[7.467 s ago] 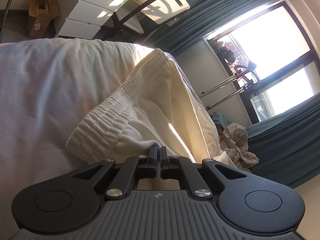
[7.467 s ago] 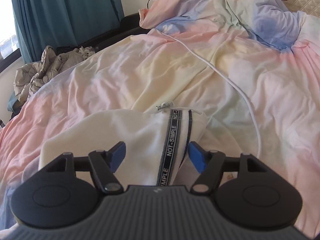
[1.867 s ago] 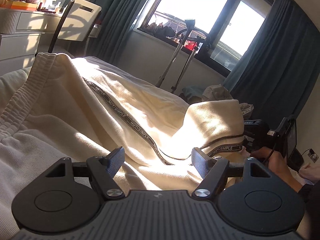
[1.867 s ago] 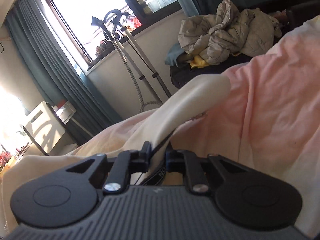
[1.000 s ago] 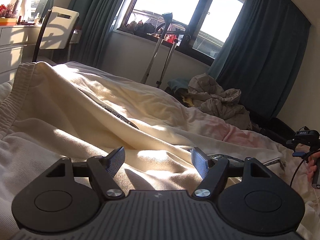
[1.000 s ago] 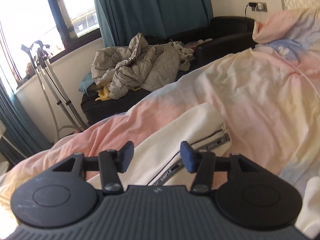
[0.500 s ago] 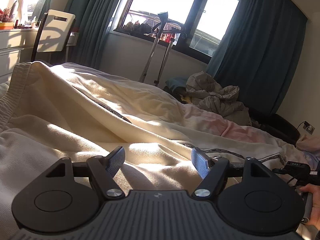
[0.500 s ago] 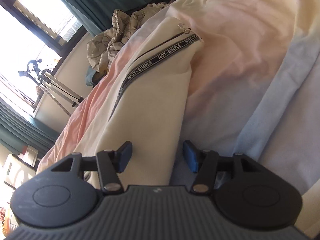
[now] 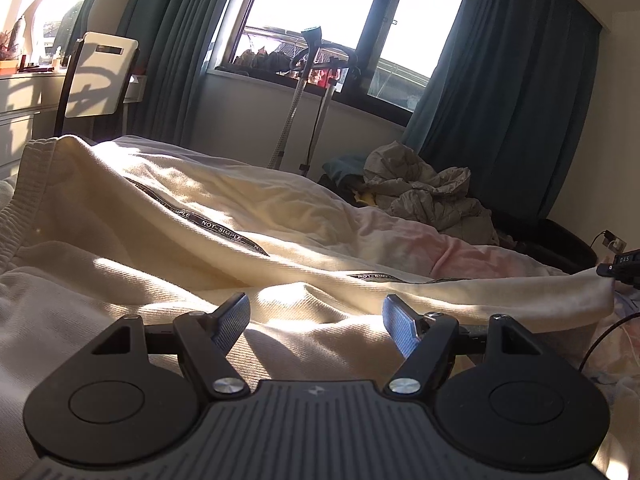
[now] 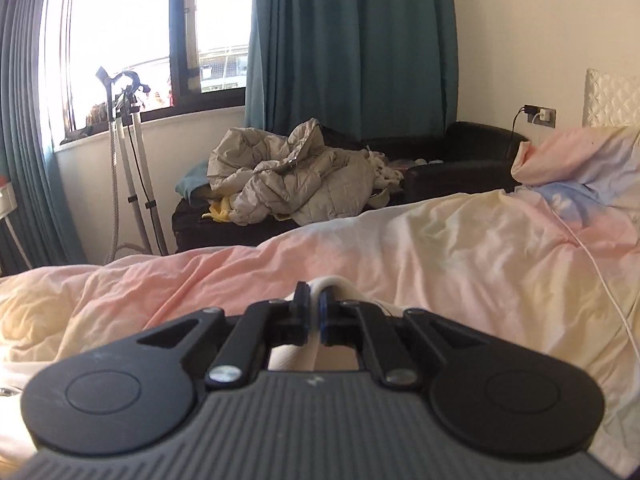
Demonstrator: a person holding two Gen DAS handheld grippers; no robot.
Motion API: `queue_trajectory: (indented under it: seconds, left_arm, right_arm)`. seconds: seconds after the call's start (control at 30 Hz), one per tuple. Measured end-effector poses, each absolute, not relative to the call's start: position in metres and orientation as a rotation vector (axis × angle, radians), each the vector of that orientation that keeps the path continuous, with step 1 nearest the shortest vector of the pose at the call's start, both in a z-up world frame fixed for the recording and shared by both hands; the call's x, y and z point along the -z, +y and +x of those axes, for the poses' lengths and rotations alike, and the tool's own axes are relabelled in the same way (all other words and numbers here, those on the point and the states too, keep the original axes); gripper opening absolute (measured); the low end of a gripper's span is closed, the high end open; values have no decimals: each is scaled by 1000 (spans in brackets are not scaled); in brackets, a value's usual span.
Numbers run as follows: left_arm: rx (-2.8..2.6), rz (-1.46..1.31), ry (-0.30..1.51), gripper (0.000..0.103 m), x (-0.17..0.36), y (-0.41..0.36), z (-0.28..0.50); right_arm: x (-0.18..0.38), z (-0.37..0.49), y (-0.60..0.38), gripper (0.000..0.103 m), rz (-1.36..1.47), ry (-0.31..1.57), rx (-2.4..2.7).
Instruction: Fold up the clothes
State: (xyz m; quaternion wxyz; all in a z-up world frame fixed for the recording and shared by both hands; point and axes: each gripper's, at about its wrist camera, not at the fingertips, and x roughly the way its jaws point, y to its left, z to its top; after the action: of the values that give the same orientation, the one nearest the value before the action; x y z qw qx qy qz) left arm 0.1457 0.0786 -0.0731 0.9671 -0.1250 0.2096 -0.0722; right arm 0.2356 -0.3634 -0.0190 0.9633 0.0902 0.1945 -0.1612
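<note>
Bed duvet [image 10: 460, 264] underneath; right gripper [image 10: 313, 300] jaws just clamped on cream trousers [image 9: 280, 216] hem, left gripper [image 9: 316, 316] jaws wide, empty. Hem is best lifted evenly.

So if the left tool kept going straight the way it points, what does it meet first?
Probably the cream trousers: the open left tool points slightly down at the raised fold lying just ahead; depth is unclear.

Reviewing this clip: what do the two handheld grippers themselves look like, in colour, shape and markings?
Both look alike. The left gripper has a ribbed dark grey body with a small pale logo, two round black lobes with circular insets, silver pivot screws and black linkage arms ending in blue textured fingers. The right gripper matches, its blue fingers seen edge-on. No cables or sleeves show.
</note>
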Motion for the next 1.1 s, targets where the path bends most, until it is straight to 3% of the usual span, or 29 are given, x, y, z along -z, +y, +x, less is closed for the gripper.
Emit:
queue_trajectory:
  seconds: [0.1, 0.13, 0.27, 0.5, 0.83, 1.1]
  left_arm:
    - [151, -250, 430, 76, 74, 76, 147]
    - [153, -253, 432, 76, 74, 76, 147]
    - [161, -256, 433, 76, 74, 76, 145]
    - [176, -267, 435, 76, 71, 75, 138]
    - [174, -238, 452, 76, 76, 66, 139]
    - [186, -203, 462, 76, 82, 54, 145]
  right_arm:
    - [34, 226, -389, 26, 352, 410, 285]
    - [40, 218, -401, 39, 443, 418, 285]
    - [63, 183, -449, 51, 811, 422, 293]
    - [122, 151, -503, 56, 1314, 399, 326]
    - [148, 217, -523, 55, 1120, 435, 306]
    - [155, 271, -510, 67, 907, 538, 313]
